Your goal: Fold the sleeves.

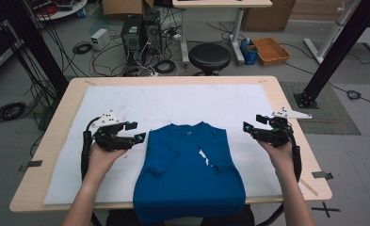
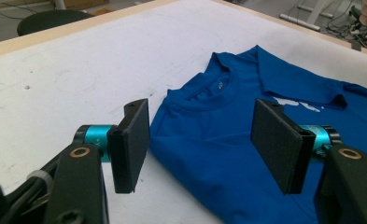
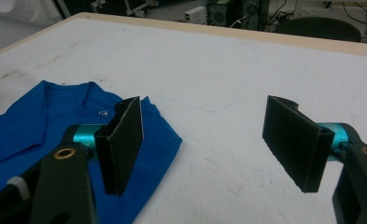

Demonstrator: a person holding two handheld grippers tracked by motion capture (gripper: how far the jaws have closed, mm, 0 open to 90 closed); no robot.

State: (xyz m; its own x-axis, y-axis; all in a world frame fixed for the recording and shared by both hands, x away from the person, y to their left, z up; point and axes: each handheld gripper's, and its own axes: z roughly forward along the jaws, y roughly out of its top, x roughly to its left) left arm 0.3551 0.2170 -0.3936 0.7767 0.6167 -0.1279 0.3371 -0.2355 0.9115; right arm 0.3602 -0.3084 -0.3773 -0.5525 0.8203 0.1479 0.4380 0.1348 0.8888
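Observation:
A blue T-shirt (image 1: 189,165) lies flat on the white cloth (image 1: 173,101), collar toward the far side and both sleeves folded in over its front. Its hem hangs over the near table edge. My left gripper (image 1: 138,132) hovers just left of the shirt's left shoulder, open and holding nothing. In the left gripper view the shirt (image 2: 218,140) lies below and beyond the open left gripper (image 2: 200,144). My right gripper (image 1: 252,123) sits to the right of the shirt's right shoulder, open and holding nothing. The right gripper view has the right gripper (image 3: 209,144) over bare cloth, with the shirt (image 3: 31,126) beside its left jaw.
The cloth covers most of a wooden table (image 1: 173,80). Beyond the far edge stand a black stool (image 1: 209,56), computer towers (image 1: 140,33) and an orange box (image 1: 270,50), with cables across the floor. A black frame post (image 1: 333,52) rises at the right.

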